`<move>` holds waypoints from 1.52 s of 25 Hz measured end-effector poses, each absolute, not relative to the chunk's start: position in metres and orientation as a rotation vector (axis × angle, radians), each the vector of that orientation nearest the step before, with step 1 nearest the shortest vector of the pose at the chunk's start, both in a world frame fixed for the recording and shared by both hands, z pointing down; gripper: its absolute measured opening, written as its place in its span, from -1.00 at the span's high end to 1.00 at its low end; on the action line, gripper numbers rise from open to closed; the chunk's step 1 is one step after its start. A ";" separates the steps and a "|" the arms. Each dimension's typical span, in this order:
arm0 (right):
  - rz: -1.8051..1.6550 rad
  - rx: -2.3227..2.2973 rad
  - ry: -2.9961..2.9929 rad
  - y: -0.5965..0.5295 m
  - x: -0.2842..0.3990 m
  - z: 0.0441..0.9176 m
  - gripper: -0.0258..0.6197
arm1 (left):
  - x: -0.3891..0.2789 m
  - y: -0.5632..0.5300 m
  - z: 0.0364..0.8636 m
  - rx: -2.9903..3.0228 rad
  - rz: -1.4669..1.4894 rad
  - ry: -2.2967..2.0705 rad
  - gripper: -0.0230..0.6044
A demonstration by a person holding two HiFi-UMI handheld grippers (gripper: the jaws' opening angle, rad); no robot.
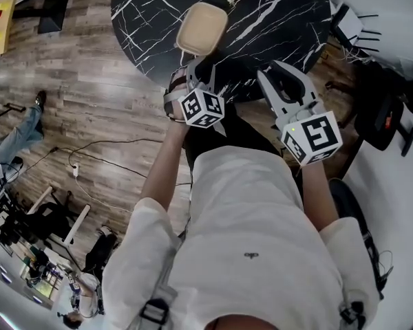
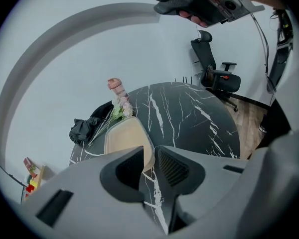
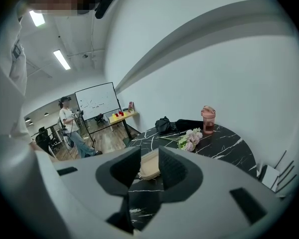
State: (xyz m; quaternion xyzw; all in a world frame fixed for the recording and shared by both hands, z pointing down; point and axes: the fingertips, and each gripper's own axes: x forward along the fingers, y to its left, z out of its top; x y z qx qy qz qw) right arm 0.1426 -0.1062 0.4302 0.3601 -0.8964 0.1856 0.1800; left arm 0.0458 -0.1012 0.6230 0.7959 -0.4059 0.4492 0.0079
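Observation:
A beige oblong tray (image 1: 202,28) lies near the front edge of a round black marble table (image 1: 275,19). My left gripper (image 1: 193,64) hovers just short of the tray's near end, jaws together with nothing between them; its own view shows the tray (image 2: 124,138) just past the fingertips of the left gripper (image 2: 149,156). To its right, my right gripper (image 1: 275,67) is over the table's edge, also shut and empty. From the right gripper (image 3: 149,158), the tray (image 3: 148,167) shows behind the jaws.
A bunch of pale flowers (image 3: 189,139), a pink bottle (image 3: 208,118) and a black cloth (image 3: 164,125) sit at the table's far side. An office chair (image 2: 214,68) stands beyond the table. A black bag (image 1: 382,112) and cables (image 1: 89,157) lie on the wooden floor. A person (image 3: 70,121) stands by a whiteboard (image 3: 95,101).

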 end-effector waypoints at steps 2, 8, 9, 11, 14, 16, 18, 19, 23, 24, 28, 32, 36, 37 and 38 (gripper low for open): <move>0.527 1.021 -2.526 -0.106 0.143 0.431 0.58 | 0.045 -0.103 0.628 2.485 1.435 -1.265 0.66; 0.530 1.023 -2.517 -0.106 0.144 0.434 0.58 | 0.045 -0.106 0.642 2.476 1.553 -1.256 0.66; 0.530 1.025 -2.515 -0.106 0.144 0.434 0.58 | 0.045 -0.106 0.644 2.473 1.572 -1.256 0.66; 0.533 1.030 -2.511 -0.106 0.145 0.436 0.58 | 0.044 -0.107 0.648 2.468 1.616 -1.260 0.66; 0.540 1.038 -2.507 -0.106 0.146 0.437 0.58 | 0.041 -0.110 0.652 2.463 1.675 -1.272 0.66; 0.542 1.040 -2.502 -0.105 0.145 0.438 0.58 | 0.039 -0.111 0.654 2.468 1.701 -1.273 0.66; 0.543 1.043 -2.499 -0.104 0.144 0.438 0.58 | 0.038 -0.112 0.655 2.478 1.720 -1.270 0.66; 0.544 1.044 -2.498 -0.103 0.144 0.438 0.58 | 0.038 -0.112 0.655 2.485 1.731 -1.268 0.66; 0.545 1.054 -2.493 -0.103 0.145 0.437 0.58 | 0.041 -0.111 0.656 2.527 1.809 -1.248 0.66; 0.544 1.057 -2.491 -0.103 0.146 0.438 0.58 | 0.042 -0.111 0.657 2.534 1.831 -1.246 0.66; 0.542 1.067 -2.486 -0.103 0.145 0.437 0.59 | 0.040 -0.111 0.660 2.540 1.893 -1.250 0.66; 0.543 1.074 -2.482 -0.101 0.147 0.438 0.58 | 0.040 -0.112 0.661 2.539 1.927 -1.266 0.66; 0.545 1.077 -2.482 -0.101 0.148 0.439 0.58 | 0.041 -0.114 0.662 2.550 1.962 -1.277 0.67; 0.545 1.076 -2.483 -0.101 0.148 0.439 0.58 | 0.041 -0.114 0.663 2.553 1.952 -1.278 0.68; 0.545 1.076 -2.483 -0.101 0.147 0.439 0.58 | 0.041 -0.113 0.663 2.552 1.945 -1.279 0.69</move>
